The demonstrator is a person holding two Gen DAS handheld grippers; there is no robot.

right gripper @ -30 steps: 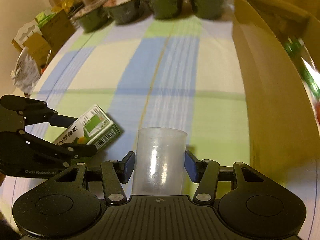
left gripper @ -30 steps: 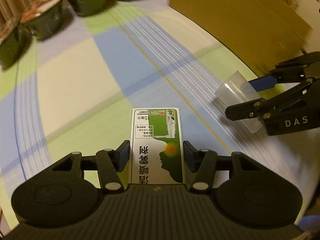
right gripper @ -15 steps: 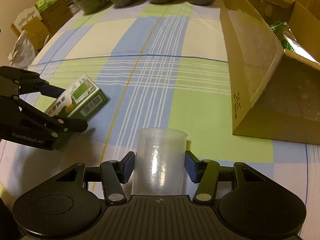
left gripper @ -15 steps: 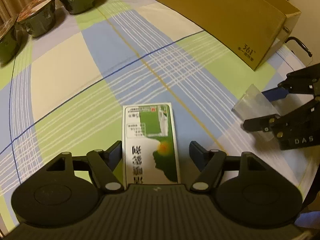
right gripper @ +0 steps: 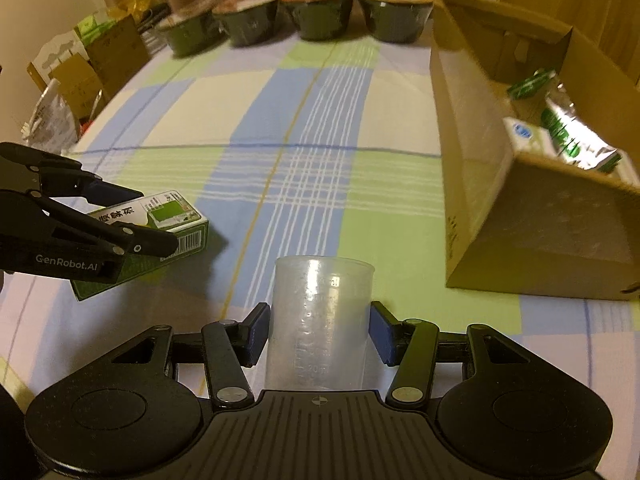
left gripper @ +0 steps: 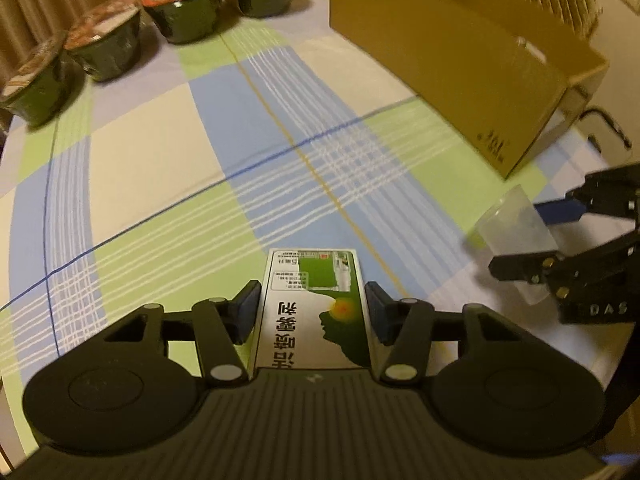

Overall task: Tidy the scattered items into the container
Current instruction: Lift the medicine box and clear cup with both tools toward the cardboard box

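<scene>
My left gripper is shut on a green and white carton, which lies lengthwise between the blue pads. The right wrist view shows that carton tilted just above the cloth, in the left gripper. My right gripper is shut on a clear plastic measuring cup with its mouth facing forward. In the left wrist view the cup and right gripper sit at the far right. The open cardboard box stands to the right, and the same box is seen ahead and to the right of the left gripper.
Green and white packets lie inside the box. Several dark bowls with red lids line the table's far edge, and the bowls show again at upper left. Cartons and bags crowd beyond the left edge. A plaid tablecloth covers the table.
Half a second ago the left jaws stood wider around the carton; now the pads press its sides. The right gripper kept the cup. Both views have tilted up slightly.
</scene>
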